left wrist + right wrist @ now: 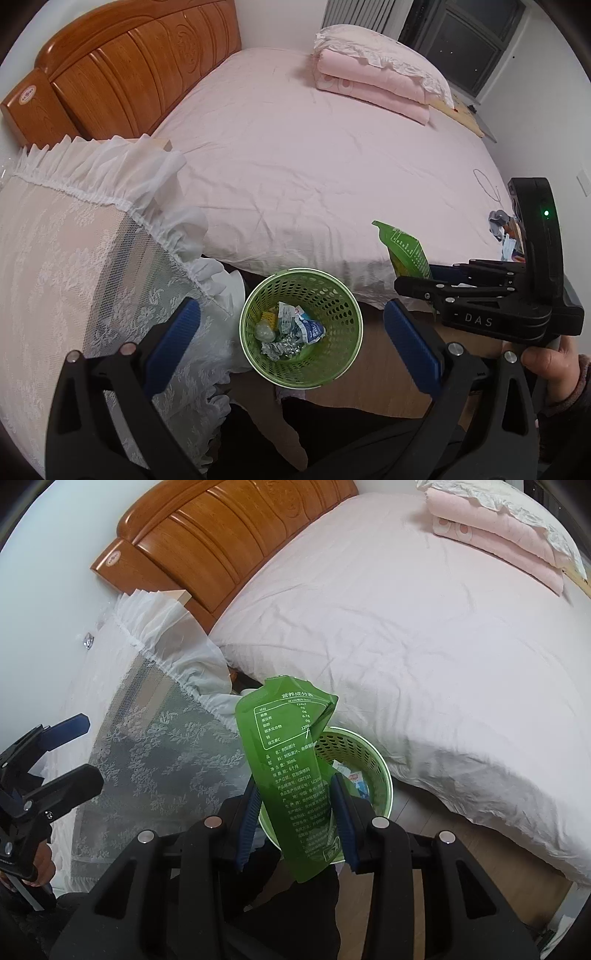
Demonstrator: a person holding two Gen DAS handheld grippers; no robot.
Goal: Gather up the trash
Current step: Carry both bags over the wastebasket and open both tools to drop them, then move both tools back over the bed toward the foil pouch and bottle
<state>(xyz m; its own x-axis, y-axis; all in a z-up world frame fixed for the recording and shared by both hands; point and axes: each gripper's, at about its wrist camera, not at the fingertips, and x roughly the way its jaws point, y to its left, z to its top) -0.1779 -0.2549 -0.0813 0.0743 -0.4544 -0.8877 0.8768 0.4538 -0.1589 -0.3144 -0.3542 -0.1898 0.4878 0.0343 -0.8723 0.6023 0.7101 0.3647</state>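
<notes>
Clamping a flat green plastic drink pouch [291, 775] between its blue pads, the right gripper [295, 816] holds it upright just over the near rim of a round green perforated plastic wastebasket [332, 295] on the floor beside the pink-sheeted bed [295, 166]. Spread wide and empty, the left gripper [291, 343] hangs above the basket, which contains crumpled foil and wrappers [291, 332]. A lace-covered nightstand [74, 258] stands at left.

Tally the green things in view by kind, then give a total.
Green perforated waste basket: 1
Green printed pouch, held in the right gripper: 1
Total: 2
</notes>
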